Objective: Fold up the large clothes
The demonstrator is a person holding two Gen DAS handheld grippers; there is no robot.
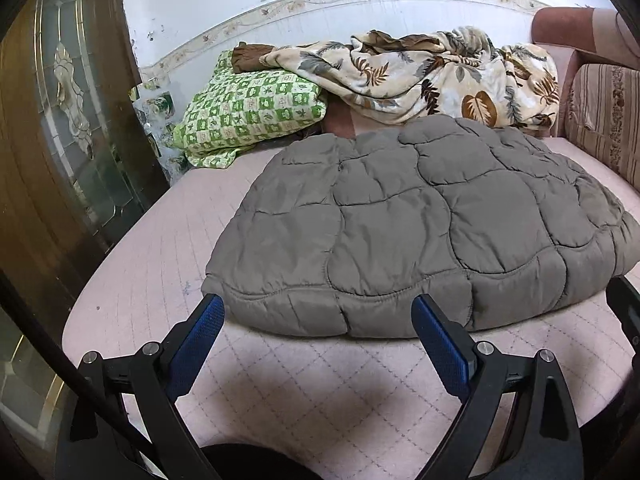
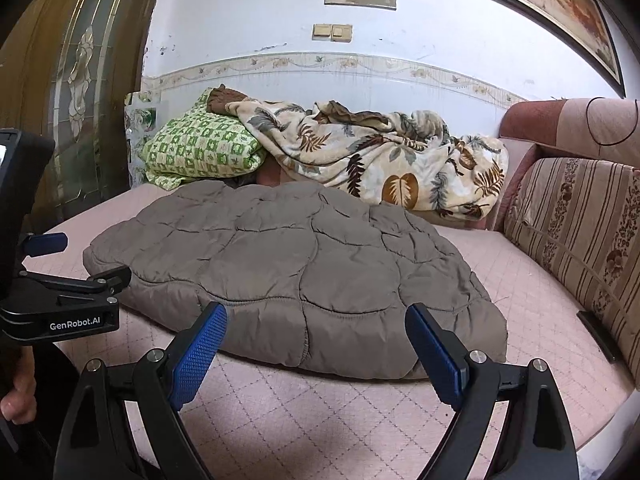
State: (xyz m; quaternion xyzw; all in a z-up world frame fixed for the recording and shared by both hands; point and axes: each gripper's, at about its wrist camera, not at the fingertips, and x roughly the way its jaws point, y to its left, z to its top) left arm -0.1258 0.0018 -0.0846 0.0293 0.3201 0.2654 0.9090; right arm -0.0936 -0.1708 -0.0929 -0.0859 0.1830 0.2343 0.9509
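A grey-brown quilted padded garment (image 1: 420, 220) lies folded flat on the pink quilted bed surface (image 1: 160, 264); it also shows in the right wrist view (image 2: 288, 264). My left gripper (image 1: 318, 308) is open and empty, its blue pads just short of the garment's near edge at its left part. My right gripper (image 2: 316, 316) is open and empty, its pads at the garment's near edge toward its right end. The left gripper's body (image 2: 60, 304) shows at the left of the right wrist view.
A green checked pillow (image 1: 252, 112) and a crumpled leaf-print blanket (image 1: 440, 76) lie at the back against the white wall. A striped sofa cushion (image 2: 580, 248) bounds the right side. A wooden door with glass (image 1: 60, 120) stands on the left.
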